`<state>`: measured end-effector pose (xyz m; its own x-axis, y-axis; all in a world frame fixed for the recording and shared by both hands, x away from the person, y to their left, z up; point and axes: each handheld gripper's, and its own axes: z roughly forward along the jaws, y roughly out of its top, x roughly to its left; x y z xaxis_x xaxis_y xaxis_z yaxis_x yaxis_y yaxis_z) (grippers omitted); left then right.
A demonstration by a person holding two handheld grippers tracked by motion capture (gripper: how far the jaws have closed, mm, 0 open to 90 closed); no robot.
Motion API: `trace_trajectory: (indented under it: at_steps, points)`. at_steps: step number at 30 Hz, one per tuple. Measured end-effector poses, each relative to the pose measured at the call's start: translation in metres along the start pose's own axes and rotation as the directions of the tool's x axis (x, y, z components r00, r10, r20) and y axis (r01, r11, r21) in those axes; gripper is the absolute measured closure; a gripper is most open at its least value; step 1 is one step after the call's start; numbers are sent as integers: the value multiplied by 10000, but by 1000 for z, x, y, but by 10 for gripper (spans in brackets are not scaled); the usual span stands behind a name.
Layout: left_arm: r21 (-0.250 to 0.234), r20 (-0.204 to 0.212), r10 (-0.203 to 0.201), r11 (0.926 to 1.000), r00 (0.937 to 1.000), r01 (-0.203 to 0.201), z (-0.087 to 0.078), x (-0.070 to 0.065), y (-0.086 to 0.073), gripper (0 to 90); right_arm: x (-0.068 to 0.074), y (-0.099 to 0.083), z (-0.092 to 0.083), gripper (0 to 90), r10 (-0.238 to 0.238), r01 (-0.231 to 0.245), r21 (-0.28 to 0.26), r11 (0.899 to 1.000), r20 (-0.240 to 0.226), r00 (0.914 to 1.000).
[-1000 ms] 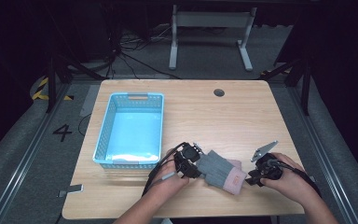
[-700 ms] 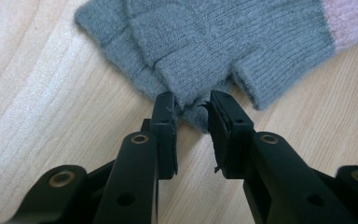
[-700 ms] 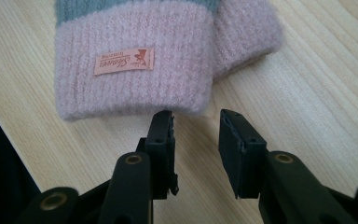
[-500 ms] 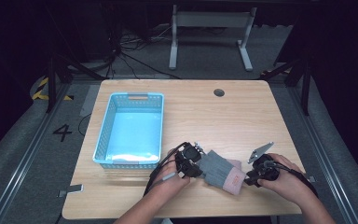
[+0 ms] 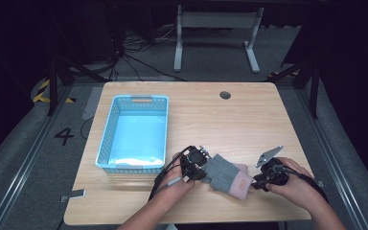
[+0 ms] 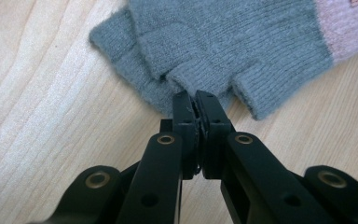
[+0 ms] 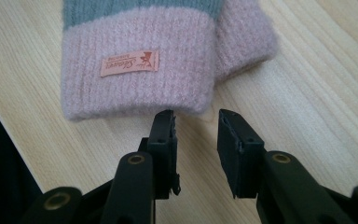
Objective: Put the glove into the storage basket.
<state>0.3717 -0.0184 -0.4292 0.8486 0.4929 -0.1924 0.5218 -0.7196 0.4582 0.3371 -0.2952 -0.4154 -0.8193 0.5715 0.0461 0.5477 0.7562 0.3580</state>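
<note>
A grey knit glove [image 5: 224, 173] with a pink cuff lies flat on the wooden table [image 5: 230, 124] near its front edge. My left gripper [image 5: 195, 165] is shut on the glove's [image 6: 223, 42] finger end, its tips [image 6: 196, 95] pinching the grey edge. My right gripper [image 5: 258, 182] is open just short of the pink cuff [image 7: 140, 74], with its jaws [image 7: 196, 116] spread and nothing between them. The cuff bears a small orange label [image 7: 129, 63]. A second pink cuff edge peeks out beside the first.
A light blue plastic basket [image 5: 106, 139] stands left of the glove, close to my left hand. A round cable hole [image 5: 225, 95] sits at the table's far side. Bare wood stretches behind and right of the glove.
My right gripper has edged left and slightly down toward the pink cuff. The left gripper and the glove have stayed in place.
</note>
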Motion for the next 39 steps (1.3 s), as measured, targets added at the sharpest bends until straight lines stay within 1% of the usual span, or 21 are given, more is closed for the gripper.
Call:
trace_trajectory:
  at_steps: [2,5,9,11,12,13,14,15,16,17,18,20,21,23,26,29,31,32,37,39]
  points:
    - [-68,24,-54,10000,10000,54,-1,0,0,875,0,0,-2,675,-28,27,-95,10000,-75,10000]
    - [-63,47,-44,10000,10000,44,-1,0,0,875,0,0,-2,677,-34,33,-87,10000,-97,9999]
    - [-16,50,-30,10000,10000,30,0,-1,0,875,-1,1,2,705,-81,81,-86,9999,-26,10000]
    - [-23,53,7,10000,10000,-7,-1,-1,0,875,0,2,3,738,-127,127,-107,9999,5,9999]
    - [45,54,100,9999,9999,-100,-1,0,0,875,1,4,2,757,-240,242,-185,9995,103,9997]
    - [45,54,100,9999,9999,-100,-1,0,0,875,1,4,2,757,-240,242,-185,9995,103,9997]
    - [-15,55,31,10000,10000,-31,-1,-1,0,876,2,5,1,798,-298,302,-237,9993,174,9994]
    - [-15,56,39,10000,10000,-39,-1,-1,0,876,2,5,1,798,-298,302,-237,9993,174,9994]
    - [20,40,110,9999,9999,-111,-2,-1,0,877,3,5,-1,838,-232,237,-269,9994,183,9996]
    - [-53,11,100,9999,9999,-100,-2,-1,0,878,3,5,-2,850,-183,188,-286,9994,185,9997]
    - [-76,63,48,10000,10000,-47,-3,-2,0,878,3,5,-2,850,-183,188,-286,9994,185,9997]
    - [-81,27,134,9999,9999,-134,-6,-3,0,879,3,5,-5,864,-143,150,-400,9991,192,9997]
    - [-165,15,94,9998,10000,-94,-7,-4,0,879,3,5,-5,864,-143,150,-400,9991,192,9997]
    - [-136,-15,207,9997,9998,-207,-10,-4,0,880,4,6,-8,866,-98,107,-471,9988,190,9998]
    - [-201,-67,192,9996,9998,-193,-14,-6,-2,880,4,8,-15,867,-72,90,-668,9977,274,9996]
    - [-261,-70,182,9995,9998,-184,-16,-7,-3,881,4,10,-17,867,-22,42,-736,9973,267,9996]
    - [-405,-100,80,9991,9999,-84,-20,-9,-4,881,4,11,-19,868,-58,83,-821,9966,306,9995]
    - [-426,-104,107,9990,9999,-111,-22,-9,-5,881,4,12,-20,869,-66,91,-847,9964,294,9995]
    - [-581,-110,51,9983,9999,-58,-28,-14,-8,881,-1,18,-24,872,-7,58,-1174,9931,435,9991]
    - [-590,-111,105,9982,9999,-112,-30,-16,-9,881,-2,18,-25,873,17,40,-1223,9925,462,9989]
